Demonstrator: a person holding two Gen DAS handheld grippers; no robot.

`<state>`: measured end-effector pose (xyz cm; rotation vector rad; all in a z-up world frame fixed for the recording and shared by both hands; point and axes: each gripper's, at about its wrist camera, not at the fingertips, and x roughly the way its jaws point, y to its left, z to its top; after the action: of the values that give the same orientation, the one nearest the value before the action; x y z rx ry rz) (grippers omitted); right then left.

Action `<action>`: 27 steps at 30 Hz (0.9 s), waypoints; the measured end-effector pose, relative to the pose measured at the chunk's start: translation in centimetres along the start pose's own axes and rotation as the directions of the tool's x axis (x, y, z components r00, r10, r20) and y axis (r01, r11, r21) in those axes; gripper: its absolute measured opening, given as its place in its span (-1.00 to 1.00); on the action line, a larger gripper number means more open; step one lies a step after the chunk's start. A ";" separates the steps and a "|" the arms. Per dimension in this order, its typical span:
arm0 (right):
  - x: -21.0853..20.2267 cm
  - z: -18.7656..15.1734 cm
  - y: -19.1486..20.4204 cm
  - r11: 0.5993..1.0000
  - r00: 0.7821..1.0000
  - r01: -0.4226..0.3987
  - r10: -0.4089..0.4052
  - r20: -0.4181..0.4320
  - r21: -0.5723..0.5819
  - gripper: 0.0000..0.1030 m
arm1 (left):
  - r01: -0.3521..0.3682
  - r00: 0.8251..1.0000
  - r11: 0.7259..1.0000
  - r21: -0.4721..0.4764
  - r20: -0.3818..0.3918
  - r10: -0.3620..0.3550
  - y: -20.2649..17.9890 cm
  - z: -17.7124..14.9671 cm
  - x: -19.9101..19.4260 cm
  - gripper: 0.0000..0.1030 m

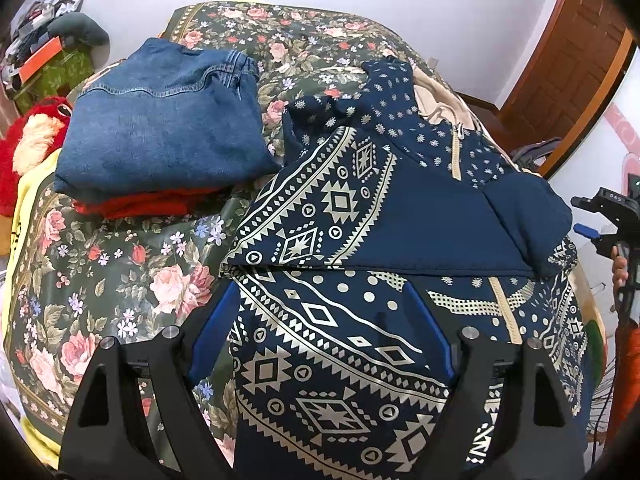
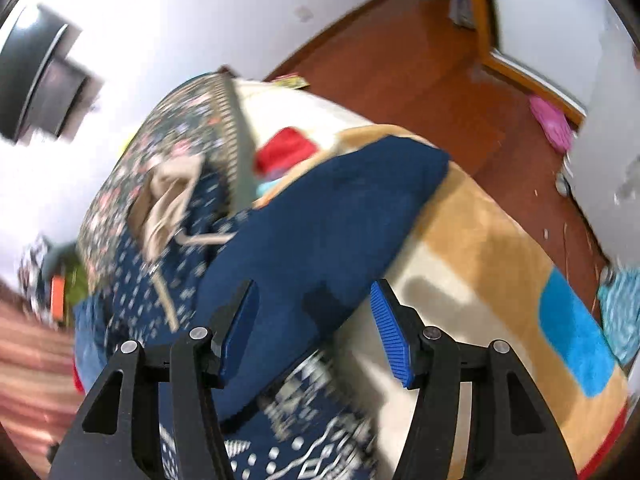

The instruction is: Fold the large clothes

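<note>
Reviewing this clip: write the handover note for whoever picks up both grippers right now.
Left gripper: open, jaws astride the near part of the patterned navy hoodie, not gripping.
Right gripper: open, above the hoodie's plain navy sleeve; that view is blurred.
Hoodie lies on the floral bedspread, partly folded, sleeve laid across the body.
Done: folded jeans stacked on a red garment, on the hoodie's left.
Left: finish folding the hoodie, probably add it to the stack.
</note>
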<state>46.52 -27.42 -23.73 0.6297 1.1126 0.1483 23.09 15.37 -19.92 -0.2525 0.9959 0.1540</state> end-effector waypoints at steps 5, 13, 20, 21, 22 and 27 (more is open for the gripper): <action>2.4 1.6 -2.3 0.991 1.000 0.020 -0.021 0.011 0.132 0.05 | -0.003 1.000 1.000 -0.012 -0.014 0.003 0.3 0.1 0.8 0.60; 2.6 2.7 0.3 0.998 0.997 0.038 -0.041 0.061 0.054 -0.74 | -0.010 1.000 1.000 -0.023 -0.023 0.010 0.9 0.0 1.5 0.60; -1.6 0.5 9.4 0.972 0.990 -0.019 0.051 0.131 -0.235 -0.81 | -0.002 1.000 0.999 -0.033 0.012 0.002 1.7 -0.2 0.2 0.60; -2.4 -0.1 11.2 0.958 0.988 -0.041 0.081 0.129 -0.283 -0.81 | 0.004 1.000 0.999 -0.040 0.021 -0.003 2.0 -0.2 -0.2 0.60; -3.1 -0.6 12.5 0.946 0.986 -0.056 0.102 0.131 -0.318 -0.81 | 0.008 1.000 0.999 -0.043 0.028 -0.006 2.3 -0.3 -0.4 0.60; -6.6 -4.7 20.5 0.867 0.963 -0.202 0.261 0.071 -0.456 -0.81 | 0.026 0.998 0.997 -0.075 0.057 -0.022 3.9 -0.8 -1.9 0.60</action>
<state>43.43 -11.52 -8.80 0.3499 0.8320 0.5493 20.50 18.86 -19.31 -0.3271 0.9316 0.1764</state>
